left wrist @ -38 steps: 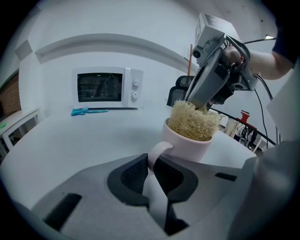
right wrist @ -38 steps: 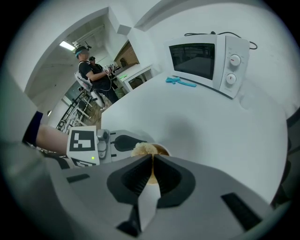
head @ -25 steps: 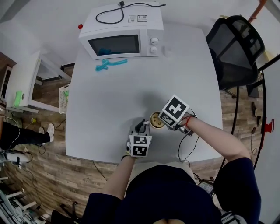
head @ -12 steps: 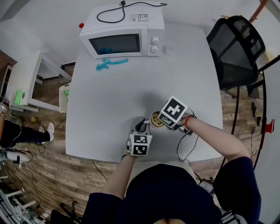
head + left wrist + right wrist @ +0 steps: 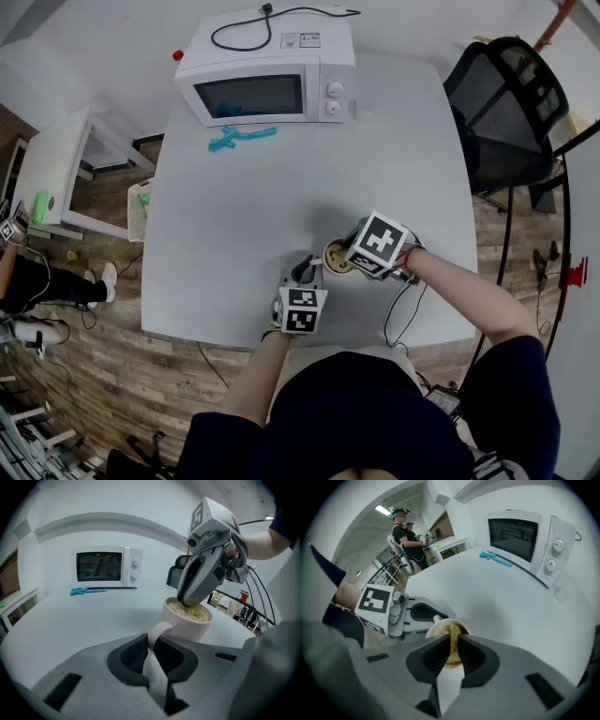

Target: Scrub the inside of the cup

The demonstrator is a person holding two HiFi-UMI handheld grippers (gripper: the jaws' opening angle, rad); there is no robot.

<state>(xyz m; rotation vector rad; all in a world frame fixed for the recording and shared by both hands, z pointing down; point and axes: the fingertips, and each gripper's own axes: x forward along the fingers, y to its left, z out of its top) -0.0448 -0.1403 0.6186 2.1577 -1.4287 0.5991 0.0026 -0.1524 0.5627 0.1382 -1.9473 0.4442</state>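
Note:
A pale cup stands near the table's front edge. My left gripper is shut on the cup's handle, and the handle runs between its dark pads. My right gripper points steeply down into the cup's mouth. It is shut on a tan fibrous scrubber that fills the inside of the cup. In the left gripper view the right gripper dips into the scrubber at the cup's rim. The cup's bottom is hidden.
A white microwave with a black cable on top stands at the table's far edge. A teal tool lies in front of it. A black chair is at the right. A white side table and a basket are at the left. People stand far off.
My right gripper has rolled in the cup, and its marker cube has swung a little to the right. The left gripper and the cup have stayed put.

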